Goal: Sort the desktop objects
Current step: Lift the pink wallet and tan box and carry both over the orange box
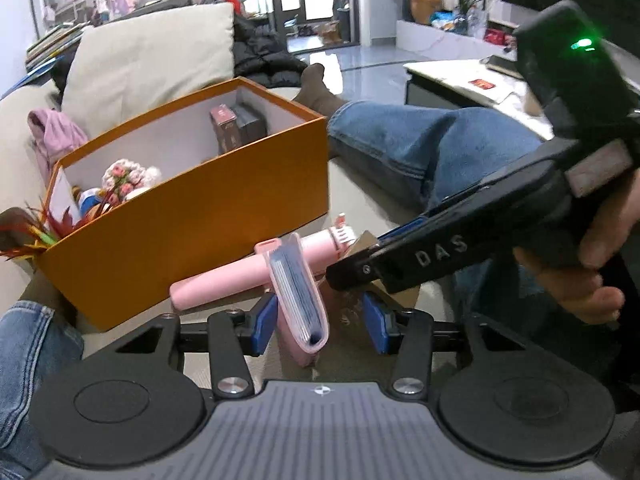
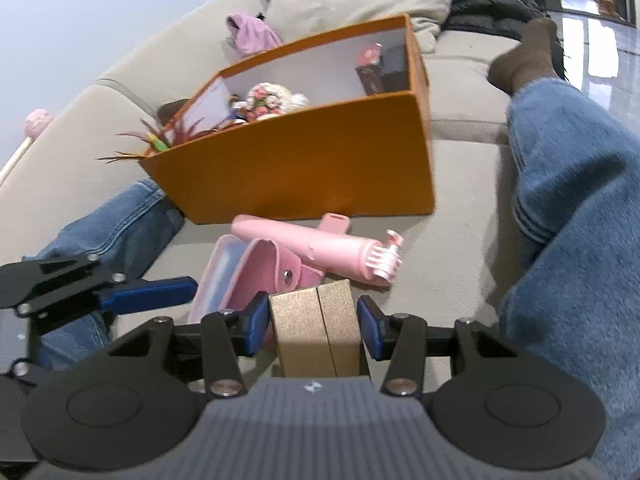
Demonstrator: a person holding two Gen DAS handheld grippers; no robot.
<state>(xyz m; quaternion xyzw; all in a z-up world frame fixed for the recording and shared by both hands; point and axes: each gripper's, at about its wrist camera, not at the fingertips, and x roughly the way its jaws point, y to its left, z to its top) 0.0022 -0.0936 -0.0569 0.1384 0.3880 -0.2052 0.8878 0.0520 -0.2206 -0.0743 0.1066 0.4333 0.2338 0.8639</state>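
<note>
A pink wallet (image 1: 300,304) stands on edge between the blue pads of my left gripper (image 1: 322,322), which is open, with a gap on the right side. The wallet leans on a pink selfie stick (image 1: 240,276) lying on the sofa in front of the orange box (image 1: 224,220). My right gripper (image 2: 314,328) is shut on a small gold cardboard box (image 2: 316,332), just right of the wallet (image 2: 248,276). In the left wrist view one of its black fingers (image 1: 420,256) reaches in from the right with the gold box (image 1: 362,242) at its tip.
The orange box (image 2: 304,176) holds a flower doll (image 2: 266,102), dark small boxes (image 2: 380,70) and a red feathery plant (image 2: 160,140). A person's jeans-clad legs (image 2: 580,200) lie on both sides. Behind stand a beige cushion (image 1: 148,64) and a pink cloth (image 1: 52,132).
</note>
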